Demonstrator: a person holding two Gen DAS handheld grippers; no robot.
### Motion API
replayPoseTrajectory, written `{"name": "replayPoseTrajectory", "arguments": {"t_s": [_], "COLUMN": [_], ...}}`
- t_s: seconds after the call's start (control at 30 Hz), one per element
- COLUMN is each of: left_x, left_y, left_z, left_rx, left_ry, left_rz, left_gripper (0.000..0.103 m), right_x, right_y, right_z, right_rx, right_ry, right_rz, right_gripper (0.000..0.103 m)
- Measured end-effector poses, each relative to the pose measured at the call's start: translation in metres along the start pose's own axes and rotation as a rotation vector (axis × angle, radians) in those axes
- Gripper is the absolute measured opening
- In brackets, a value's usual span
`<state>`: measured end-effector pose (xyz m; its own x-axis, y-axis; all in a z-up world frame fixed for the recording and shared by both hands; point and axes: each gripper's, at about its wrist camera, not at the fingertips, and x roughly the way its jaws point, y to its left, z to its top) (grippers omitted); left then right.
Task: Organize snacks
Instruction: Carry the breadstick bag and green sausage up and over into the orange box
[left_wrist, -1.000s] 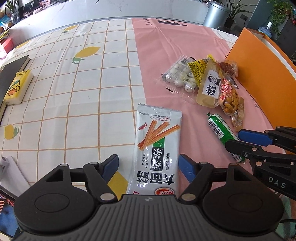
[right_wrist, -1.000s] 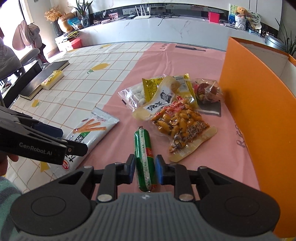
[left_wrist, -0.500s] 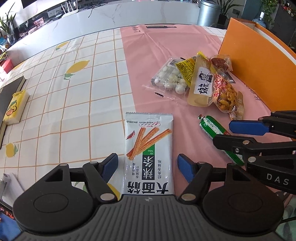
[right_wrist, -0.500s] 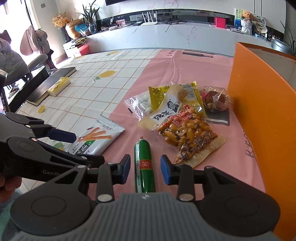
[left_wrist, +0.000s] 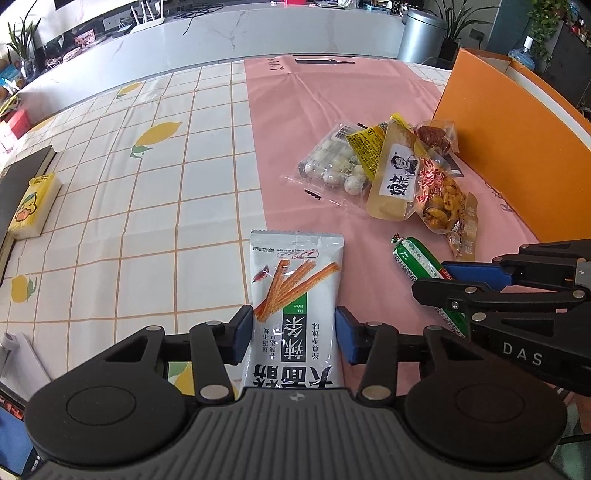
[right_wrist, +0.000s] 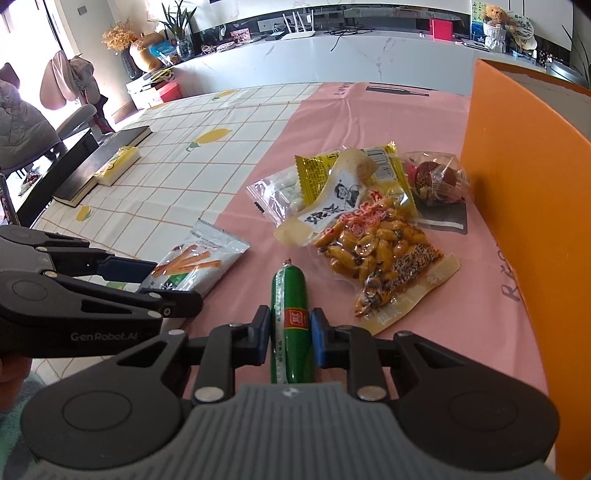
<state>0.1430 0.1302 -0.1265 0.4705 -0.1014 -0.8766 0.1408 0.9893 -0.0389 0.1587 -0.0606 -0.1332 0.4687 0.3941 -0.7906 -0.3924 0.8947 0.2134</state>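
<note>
The left gripper has closed in since a moment ago and now pinches the white snack bag on both sides. The right gripper squeezes the green sausage again. Both look ready to lift. Beyond them lies the snack pile, with the orange box to the right. The tools read "DAS" and "GenRobot.AI".

Both cams ride low on their grippers, looking forward along the fingers and down at the table from close up. Left wrist view faces the white spicy-strip packet, with the right gripper poking in from its right edge. Right wrist view faces the green sausage, left gripper at its left edge. Both views catch the snack pile and orange box.
</note>
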Motion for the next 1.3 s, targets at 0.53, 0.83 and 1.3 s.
{"name": "replayPoseTrajectory", "arguments": {"t_s": [0.53, 0.83, 1.3], "left_x": [-0.099, -0.122, -0.056], "left_y": [-0.056, -0.138, -0.258], "left_z": [0.024, 0.054, 0.151], "left_rx": [-0.032, 0.037, 0.172], "left_ry": [-0.15, -0.195, -0.038], "left_rz": [-0.15, -0.293, -0.358], "left_gripper": [0.053, 0.053, 0.053], "right_x": [-0.114, -0.201, -0.199], "right_y": [-0.031, -0.097, -0.233], "right_z": [-0.001, -0.011, 0.022], "right_rx": [0.105, 0.157, 0.194], "right_ry": [-0.152, -0.242, -0.014], "right_rz": [0.021, -0.052, -0.059], "right_gripper": [0.019, 0.019, 0.019]}}
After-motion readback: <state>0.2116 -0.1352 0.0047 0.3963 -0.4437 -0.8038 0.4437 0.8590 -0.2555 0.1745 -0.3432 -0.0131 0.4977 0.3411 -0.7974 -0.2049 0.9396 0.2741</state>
